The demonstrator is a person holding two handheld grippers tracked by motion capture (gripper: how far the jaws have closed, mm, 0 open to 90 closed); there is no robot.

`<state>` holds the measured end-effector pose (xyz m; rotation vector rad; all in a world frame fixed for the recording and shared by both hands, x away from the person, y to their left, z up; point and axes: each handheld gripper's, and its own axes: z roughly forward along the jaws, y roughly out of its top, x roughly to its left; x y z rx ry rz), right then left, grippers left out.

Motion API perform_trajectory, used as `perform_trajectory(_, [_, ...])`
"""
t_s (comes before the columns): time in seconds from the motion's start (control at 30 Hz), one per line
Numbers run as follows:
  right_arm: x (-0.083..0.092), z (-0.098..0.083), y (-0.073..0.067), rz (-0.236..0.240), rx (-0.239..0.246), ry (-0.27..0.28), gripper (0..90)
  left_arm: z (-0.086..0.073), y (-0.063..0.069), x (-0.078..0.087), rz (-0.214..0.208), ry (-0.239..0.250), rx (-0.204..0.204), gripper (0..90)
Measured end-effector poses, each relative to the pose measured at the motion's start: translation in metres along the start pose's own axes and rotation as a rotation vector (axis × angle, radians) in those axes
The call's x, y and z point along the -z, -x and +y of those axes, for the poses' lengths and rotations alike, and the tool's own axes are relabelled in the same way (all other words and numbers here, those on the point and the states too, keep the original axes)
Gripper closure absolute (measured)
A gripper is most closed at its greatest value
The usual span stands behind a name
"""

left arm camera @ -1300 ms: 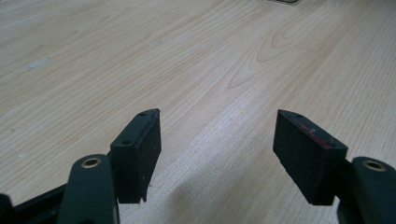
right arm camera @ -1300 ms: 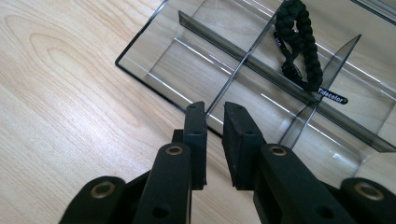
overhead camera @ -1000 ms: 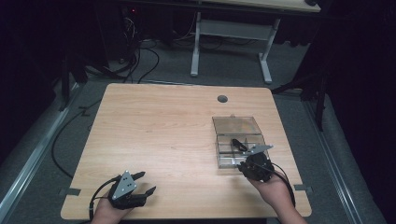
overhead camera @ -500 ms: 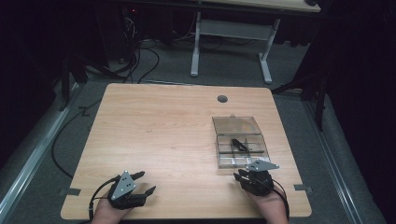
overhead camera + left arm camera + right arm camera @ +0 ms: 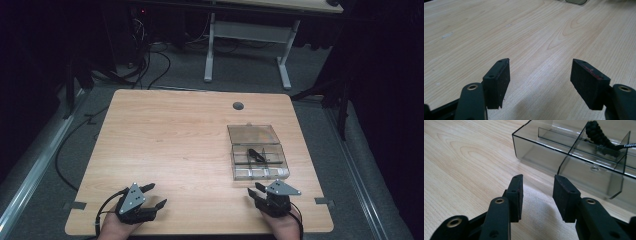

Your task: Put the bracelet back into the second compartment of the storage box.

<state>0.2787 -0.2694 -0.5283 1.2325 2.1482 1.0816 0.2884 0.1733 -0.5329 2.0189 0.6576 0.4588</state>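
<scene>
— On the pale wooden table (image 5: 180,150), toward its right side, what lies there?
— A clear smoky plastic compartment box (image 5: 257,152) with its lid open, and a black braided cord (image 5: 257,154) in one middle compartment (its end trails over a divider).
— And the right gripper (image 5: 255,192)?
— Near the table's front edge, just short of the box, jaws partly apart, having just been opening, nothing between them.
— The left gripper (image 5: 153,196)?
— At the front left, jaws wide, empty.
</scene>
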Motion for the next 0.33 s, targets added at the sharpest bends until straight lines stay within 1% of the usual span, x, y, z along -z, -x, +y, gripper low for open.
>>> perform_trajectory(0.07, [-0.0003, 0.0003, 0.001, 0.006, -0.007, -0.005, 58.8, 0.0001, 0.0, -0.0003, -0.001, -0.002, -0.001, 32.5])
perform_trajectory(0.13, [0.0011, -0.0004, 0.0028, 0.013, -0.025, 0.012, 58.3, 0.0003, 0.0007, -0.0008, 0.005, -0.008, -0.007, 32.6])
perform_trajectory(0.2, [0.0014, -0.0007, 0.0025, 0.01, -0.028, 0.012, 57.9, 0.0006, 0.0011, -0.0012, 0.005, -0.013, -0.01, 32.6])
perform_trajectory(0.33, [0.0012, -0.0006, 0.0015, -0.002, -0.014, 0.011, 57.5, 0.0008, 0.0012, -0.0014, 0.003, -0.017, -0.012, 32.6])
